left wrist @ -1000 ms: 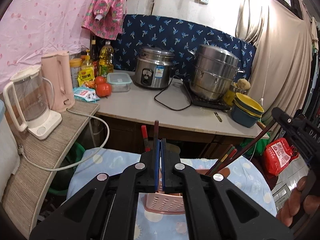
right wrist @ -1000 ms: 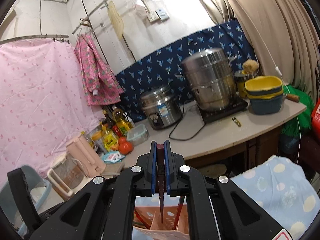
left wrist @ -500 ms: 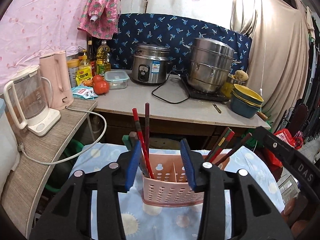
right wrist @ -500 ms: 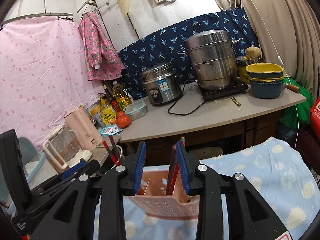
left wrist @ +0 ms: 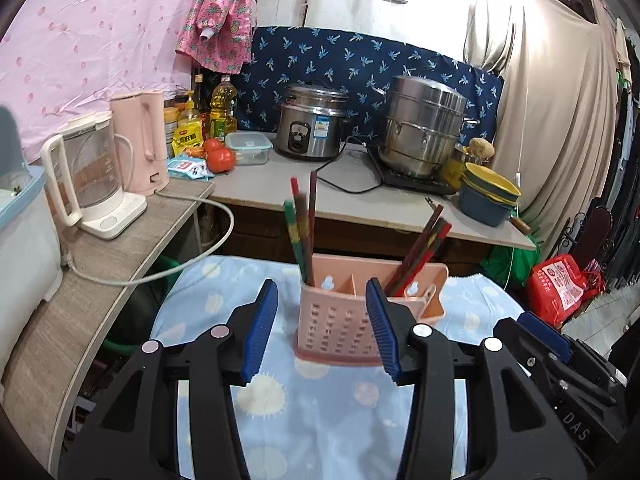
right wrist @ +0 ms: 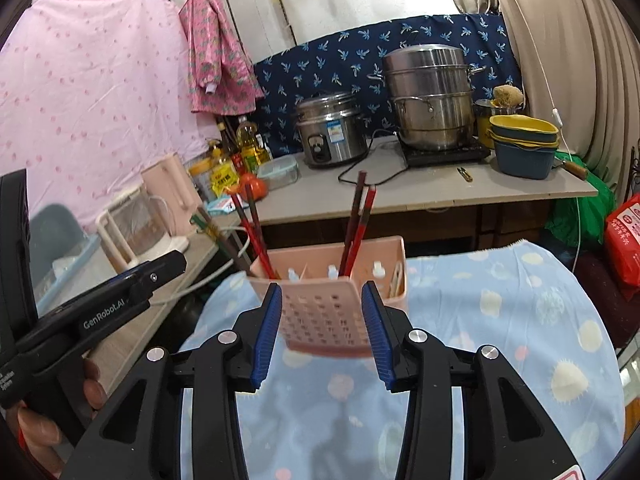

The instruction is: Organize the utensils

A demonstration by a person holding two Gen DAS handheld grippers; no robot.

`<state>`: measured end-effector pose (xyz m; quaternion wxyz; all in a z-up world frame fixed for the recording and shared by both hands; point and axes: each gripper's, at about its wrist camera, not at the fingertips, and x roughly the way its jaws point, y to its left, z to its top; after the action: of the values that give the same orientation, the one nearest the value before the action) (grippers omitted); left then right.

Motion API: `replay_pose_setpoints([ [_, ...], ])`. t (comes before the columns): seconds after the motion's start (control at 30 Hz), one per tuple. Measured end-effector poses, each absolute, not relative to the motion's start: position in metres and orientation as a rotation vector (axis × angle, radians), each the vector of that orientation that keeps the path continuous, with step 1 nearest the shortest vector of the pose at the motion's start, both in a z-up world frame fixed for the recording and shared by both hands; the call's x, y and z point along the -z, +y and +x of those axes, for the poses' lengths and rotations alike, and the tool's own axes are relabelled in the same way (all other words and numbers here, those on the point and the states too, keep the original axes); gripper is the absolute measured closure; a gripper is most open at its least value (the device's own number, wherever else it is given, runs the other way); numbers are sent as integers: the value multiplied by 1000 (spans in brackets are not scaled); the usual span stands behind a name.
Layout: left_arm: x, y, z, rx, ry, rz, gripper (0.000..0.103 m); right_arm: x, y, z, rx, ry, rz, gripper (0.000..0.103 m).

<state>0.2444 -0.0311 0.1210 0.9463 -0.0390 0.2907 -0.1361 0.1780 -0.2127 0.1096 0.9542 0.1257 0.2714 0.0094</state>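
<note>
A pink perforated utensil holder (left wrist: 340,328) (right wrist: 320,312) stands on a blue patterned cloth (left wrist: 320,412). Chopsticks lean in its left compartment (left wrist: 302,232) (right wrist: 252,232), and more lean in its right compartment (left wrist: 424,248) (right wrist: 358,220). My left gripper (left wrist: 321,282) is just short of the holder, its jaws opening with nothing pressed between the blue pads. My right gripper (right wrist: 320,285) faces the holder's front wall, which shows in the gap. Its jaws are opening too and the pads grip nothing. Each gripper also shows in the other's view, the right one (left wrist: 560,360) and the left one (right wrist: 120,300).
Behind the cloth runs a counter (left wrist: 360,204) with a rice cooker (left wrist: 312,124), a steel steamer pot (left wrist: 424,128) and stacked bowls (left wrist: 488,196). Two kettles (left wrist: 92,172) and a cable sit on a side shelf at the left. A red bag (left wrist: 560,284) lies at the right.
Both grippers were shut on chopsticks above the holder. They have opened and drawn back, and the chopsticks now stand in the holder.
</note>
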Motion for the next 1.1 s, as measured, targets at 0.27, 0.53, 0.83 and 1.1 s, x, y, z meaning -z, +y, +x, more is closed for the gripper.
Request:
replay_pose_setpoints([
  [0.27,-105,-23,210,263,636,-74,59,-92,-203,143,-13,616,250,62],
  [0.53,-98,-25,177,223,648,-32,43,-84,-193,117,7,652,213,55],
  [0.83,-91,-30,148,184,654,27,24,-83,-187,93,39,665,186,40],
  [1.1,-87,-29,136,161,670,49,13,-82,-188,78,83,672,169,29],
])
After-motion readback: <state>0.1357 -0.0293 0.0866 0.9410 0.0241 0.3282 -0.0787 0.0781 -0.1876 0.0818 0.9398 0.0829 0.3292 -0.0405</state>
